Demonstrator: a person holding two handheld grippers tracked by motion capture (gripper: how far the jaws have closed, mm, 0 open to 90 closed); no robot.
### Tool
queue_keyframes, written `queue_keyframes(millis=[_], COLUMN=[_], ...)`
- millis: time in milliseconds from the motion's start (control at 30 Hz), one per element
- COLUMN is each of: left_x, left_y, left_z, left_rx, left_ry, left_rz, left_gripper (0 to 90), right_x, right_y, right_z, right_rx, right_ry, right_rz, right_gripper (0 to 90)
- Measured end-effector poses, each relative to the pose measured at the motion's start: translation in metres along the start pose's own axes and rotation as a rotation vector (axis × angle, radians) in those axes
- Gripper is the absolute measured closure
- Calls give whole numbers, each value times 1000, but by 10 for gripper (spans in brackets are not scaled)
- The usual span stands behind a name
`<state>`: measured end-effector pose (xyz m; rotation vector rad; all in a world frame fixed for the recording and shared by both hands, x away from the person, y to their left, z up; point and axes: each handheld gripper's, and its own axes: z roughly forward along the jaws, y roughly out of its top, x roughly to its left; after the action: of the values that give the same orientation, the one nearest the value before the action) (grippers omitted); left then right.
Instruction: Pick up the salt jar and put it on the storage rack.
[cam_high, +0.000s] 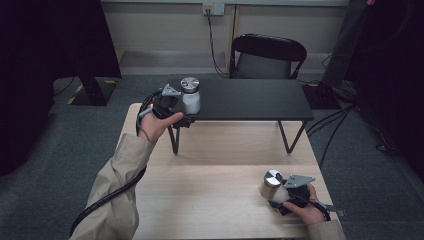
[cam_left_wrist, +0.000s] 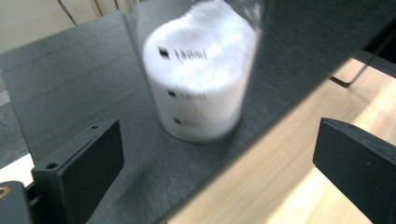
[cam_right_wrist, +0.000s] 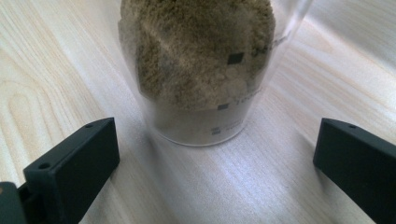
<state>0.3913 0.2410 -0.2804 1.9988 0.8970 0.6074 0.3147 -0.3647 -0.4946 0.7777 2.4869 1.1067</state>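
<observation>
Left gripper (cam_high: 186, 111): sat at the left end of the black shelf (cam_high: 260, 100), jaws spread wide, nothing pinched between them.
White jar (cam_high: 190, 96): stood upright on the shelf's left corner, close to the front edge, just ahead of the left gripper. In the left gripper view the white jar (cam_left_wrist: 198, 79) sat centred between the two jaws but clear of both pads.
White jar axis: long axis vertical, metal lid up, base flat on the shelf. Printed scale marks faced the left gripper.
Left side read: looked like a release, jar set down and free of the jaws. Next move probably a straight pull back toward the person; the jar's closeness to the edge was the risk.
Table (cam_high: 210, 205): light wood, carried the shelf on thin black legs.
Brown jar (cam_high: 271, 185): stood upright on the table near its right front corner, lid up, long axis vertical.
Right gripper (cam_high: 280, 196): just beside the brown jar, on the person's side of it, jaws wide apart. In the right gripper view the brown jar (cam_right_wrist: 201, 70) sat centred ahead of the jaws, untouched.
Nearer hand: right for brown, left for white.
</observation>
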Motion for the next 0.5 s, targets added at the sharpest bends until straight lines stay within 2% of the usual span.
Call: queue_keyframes(millis=[33, 267, 500], left_x=[1, 1, -5], left_y=[-7, -24, -42], left_z=[-2, -8, -19], left_rx=[-2, -13, -36], left_ry=[-7, -12, -9], left_rz=[2, -2, 30], left_gripper=[12, 12, 12], right_x=[0, 0, 0], right_y=[0, 0, 0], right_z=[0, 0, 0], right_rx=[0, 0, 0], right_ry=[0, -1, -1], right_rz=[0, 0, 1], right_gripper=[0, 0, 0])
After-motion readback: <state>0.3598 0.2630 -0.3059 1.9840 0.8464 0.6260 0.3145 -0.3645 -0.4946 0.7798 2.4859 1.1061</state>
